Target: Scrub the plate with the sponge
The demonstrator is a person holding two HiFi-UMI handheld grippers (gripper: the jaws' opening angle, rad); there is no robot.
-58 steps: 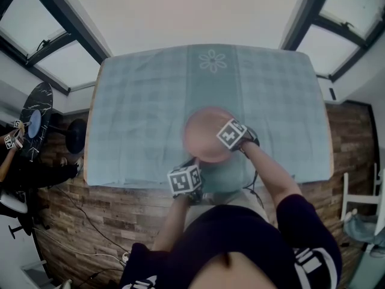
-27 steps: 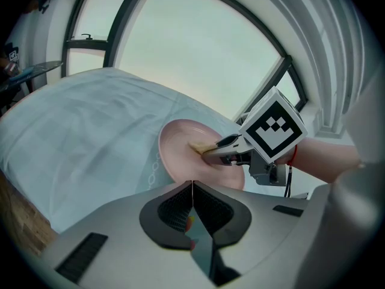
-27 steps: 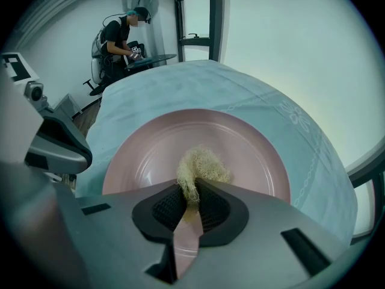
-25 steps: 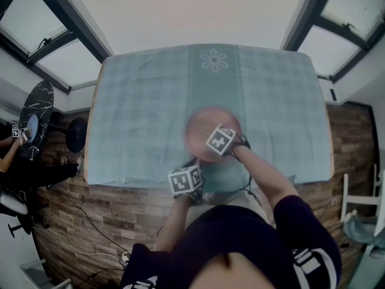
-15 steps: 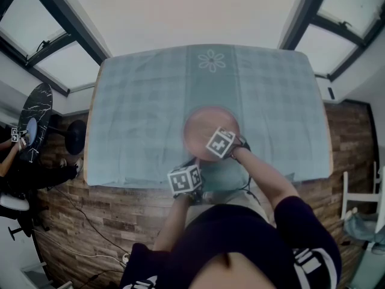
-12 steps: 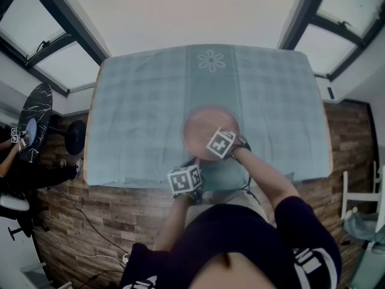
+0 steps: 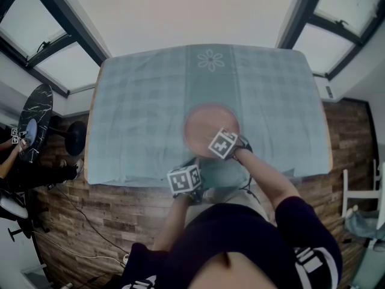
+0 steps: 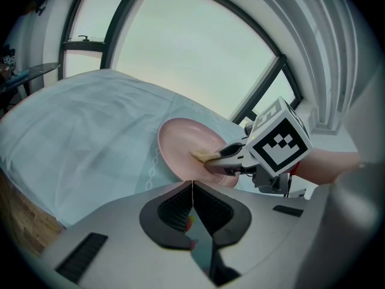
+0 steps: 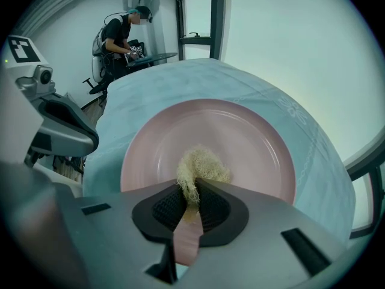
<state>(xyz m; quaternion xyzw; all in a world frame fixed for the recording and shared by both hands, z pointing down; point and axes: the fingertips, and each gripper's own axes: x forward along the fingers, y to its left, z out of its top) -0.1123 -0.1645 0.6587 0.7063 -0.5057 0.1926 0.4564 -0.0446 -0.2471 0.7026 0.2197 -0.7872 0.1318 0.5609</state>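
A pink plate (image 7: 204,124) lies on the teal cloth near the table's front edge. My right gripper (image 9: 191,192) is shut on a pale yellow fibrous sponge (image 9: 201,166). The sponge presses on the near part of the plate's (image 9: 240,143) inner face. From the left gripper view the sponge (image 8: 201,156) shows at the tip of the right gripper (image 8: 212,160). My left gripper (image 8: 192,185) is shut at the plate's (image 8: 183,146) near rim. A pink sliver shows between its jaws, so it seems to hold the rim.
The teal checked tablecloth (image 7: 144,101) covers the whole table, whose front edge (image 7: 132,182) is close to me. A person (image 9: 123,32) stands at a dark round table (image 7: 33,122) off to the left. A white chair (image 7: 361,197) stands on the wooden floor at right.
My right gripper has slid with the sponge from the plate's right side to its near middle, then shifted only slightly. The left gripper and plate have stayed put.
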